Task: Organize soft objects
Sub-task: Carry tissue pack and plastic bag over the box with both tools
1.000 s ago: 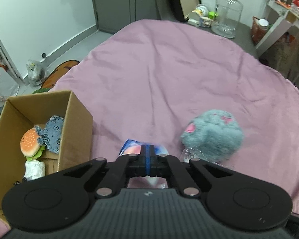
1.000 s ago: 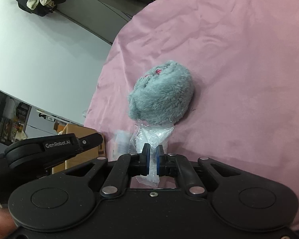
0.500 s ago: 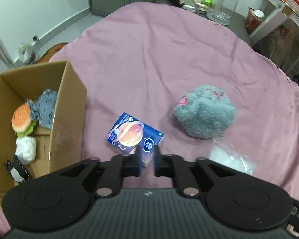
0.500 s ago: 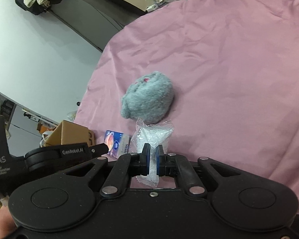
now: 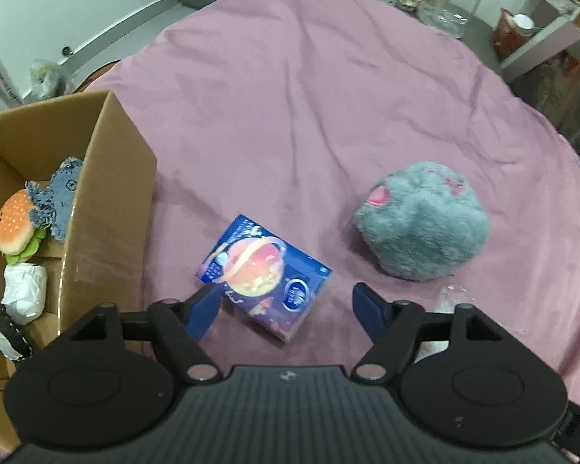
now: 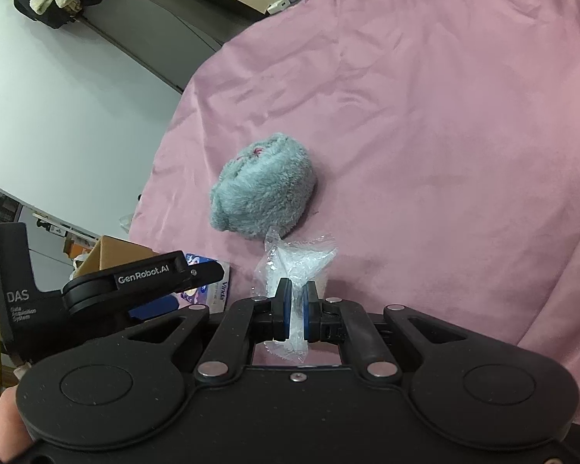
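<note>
Tissue pack (image 5: 265, 276) between box (image 5: 108, 201) left, plush (image 5: 421, 220) right, on bedspread (image 5: 309, 96)

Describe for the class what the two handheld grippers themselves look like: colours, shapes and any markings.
Both are matte black plastic. The left gripper has a ribbed centre panel, two round discs, silver pivot pins and blue-padded jaws. The right gripper has the same discs, pins and blue pads. In the right wrist view, the left unit's side reads "GenRobot.AI" and "DAS" in white lettering. No cables or sleeves show.
</note>
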